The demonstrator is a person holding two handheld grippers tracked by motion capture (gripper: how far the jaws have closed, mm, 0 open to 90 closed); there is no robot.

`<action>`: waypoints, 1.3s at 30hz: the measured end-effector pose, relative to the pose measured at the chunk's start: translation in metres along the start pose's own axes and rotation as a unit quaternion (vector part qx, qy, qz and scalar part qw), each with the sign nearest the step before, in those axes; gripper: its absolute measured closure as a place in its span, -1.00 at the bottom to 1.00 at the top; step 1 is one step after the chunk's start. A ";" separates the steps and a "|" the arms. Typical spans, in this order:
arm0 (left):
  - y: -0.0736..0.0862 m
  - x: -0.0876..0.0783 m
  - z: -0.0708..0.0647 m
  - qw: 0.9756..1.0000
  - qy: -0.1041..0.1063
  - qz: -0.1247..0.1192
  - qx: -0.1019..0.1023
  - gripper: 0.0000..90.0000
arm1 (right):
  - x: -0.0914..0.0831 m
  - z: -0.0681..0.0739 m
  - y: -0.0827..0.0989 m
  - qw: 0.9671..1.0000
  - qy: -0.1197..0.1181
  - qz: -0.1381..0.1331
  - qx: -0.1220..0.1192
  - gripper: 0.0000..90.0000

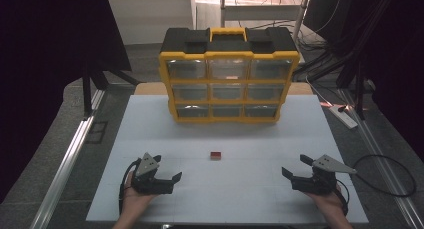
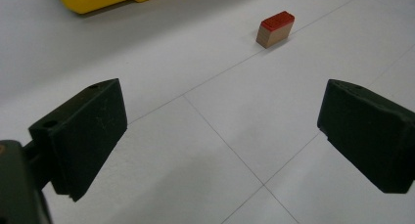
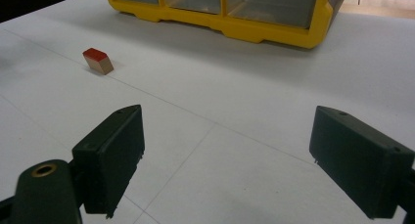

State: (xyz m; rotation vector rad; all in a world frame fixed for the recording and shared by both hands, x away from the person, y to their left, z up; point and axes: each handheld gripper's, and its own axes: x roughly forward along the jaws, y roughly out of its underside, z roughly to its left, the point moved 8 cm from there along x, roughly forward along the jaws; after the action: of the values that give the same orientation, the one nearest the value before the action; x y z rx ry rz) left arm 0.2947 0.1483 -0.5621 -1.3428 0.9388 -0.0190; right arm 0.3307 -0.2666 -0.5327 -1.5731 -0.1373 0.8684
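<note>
Two tools are held low over the white desk [image 1: 150,134], the left tool [image 1: 167,181] and the right tool [image 1: 295,178] both released with nothing between the jaws. Between them, slightly ahead and well short of the yellow drawer organizer [image 1: 228,74], a small red-topped wooden block [image 1: 215,155] is seen lying flat on the desk. For a clean pickup, one tool is best lowered squarely over the block, its jaws set against two opposite sides before being closed.
</note>
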 end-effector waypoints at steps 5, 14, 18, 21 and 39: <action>0.000 0.000 0.001 1.000 0.002 -0.002 -0.006 -0.90 | 0.001 0.000 0.000 1.000 -0.003 0.002 -0.002 -0.69; 0.002 0.001 0.001 1.000 0.002 0.001 -0.008 -0.89 | 0.005 -0.001 0.001 1.000 -0.007 0.006 0.002 -0.69; 0.003 0.000 0.002 1.000 -0.002 0.001 -0.007 -0.89 | 0.007 -0.001 0.000 1.000 -0.009 0.006 0.002 -0.69; 0.002 -0.001 0.002 1.000 -0.004 -0.001 -0.004 -0.89 | 0.007 -0.002 0.001 1.000 -0.007 0.009 -0.001 -0.69; -0.007 -0.001 -0.005 1.000 -0.001 -0.008 0.017 -0.89 | -0.002 0.002 0.002 1.000 -0.006 0.006 -0.002 -0.69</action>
State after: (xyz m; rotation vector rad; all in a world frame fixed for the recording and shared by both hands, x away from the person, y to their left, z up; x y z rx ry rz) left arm 0.2945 0.1434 -0.5558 -1.3191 0.9215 -0.0452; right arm 0.3278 -0.2667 -0.5332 -1.5742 -0.1385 0.8873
